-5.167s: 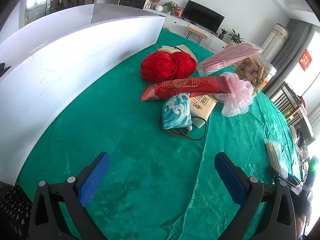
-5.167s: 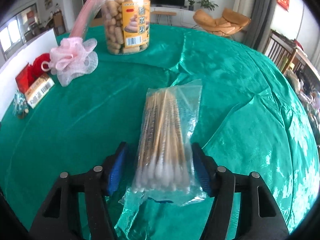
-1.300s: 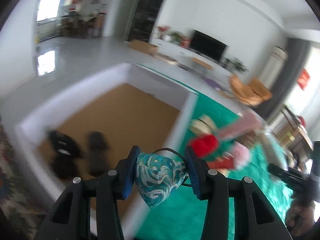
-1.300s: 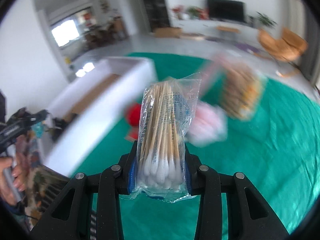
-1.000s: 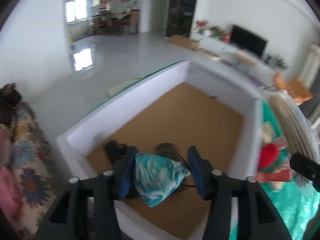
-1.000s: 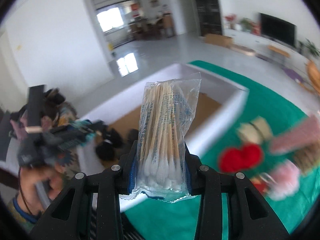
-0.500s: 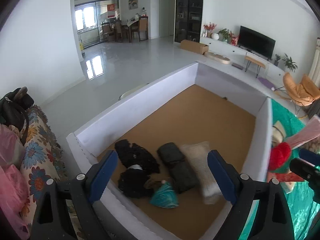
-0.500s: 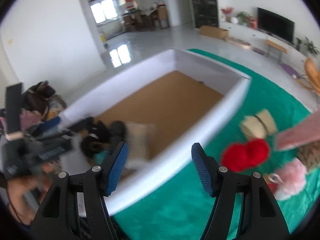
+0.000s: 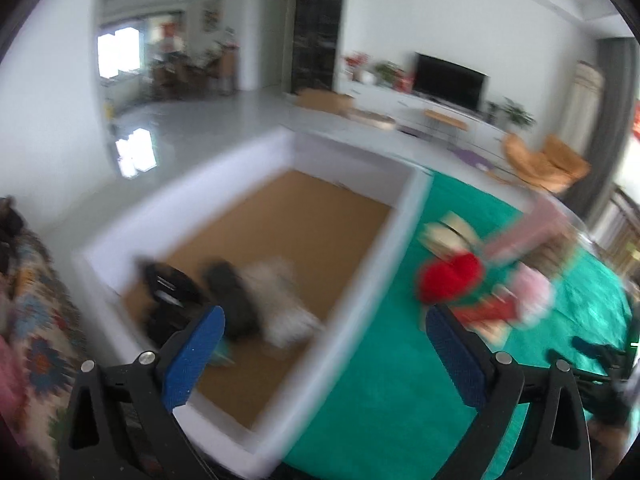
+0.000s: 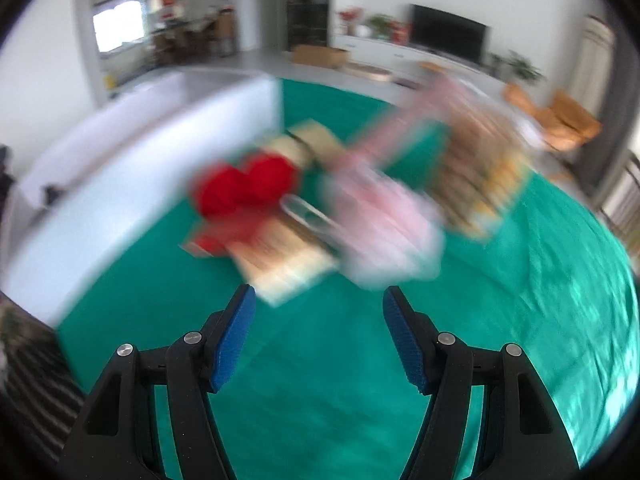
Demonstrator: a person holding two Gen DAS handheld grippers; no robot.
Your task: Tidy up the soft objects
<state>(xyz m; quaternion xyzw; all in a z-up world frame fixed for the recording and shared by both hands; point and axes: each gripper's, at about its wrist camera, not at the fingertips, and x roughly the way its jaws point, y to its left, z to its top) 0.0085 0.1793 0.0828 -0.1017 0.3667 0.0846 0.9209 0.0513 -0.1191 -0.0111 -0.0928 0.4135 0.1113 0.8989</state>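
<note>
left tongs (image 9: 324, 350): just opened wide, empty | right tongs (image 10: 318, 334): apart, empty | red yarn (image 10: 244, 184): middle of frame, on green desk (image 10: 320, 400) | risk: fast swing bumps white box (image 9: 360, 300)

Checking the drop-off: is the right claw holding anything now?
No, the right claw stands open with only green tablecloth between its blue pads.

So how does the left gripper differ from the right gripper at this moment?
The left gripper has wider jaws than the right gripper. The left one hangs over the white box's wall; the right one is over the green cloth. Both are open and empty.
</note>
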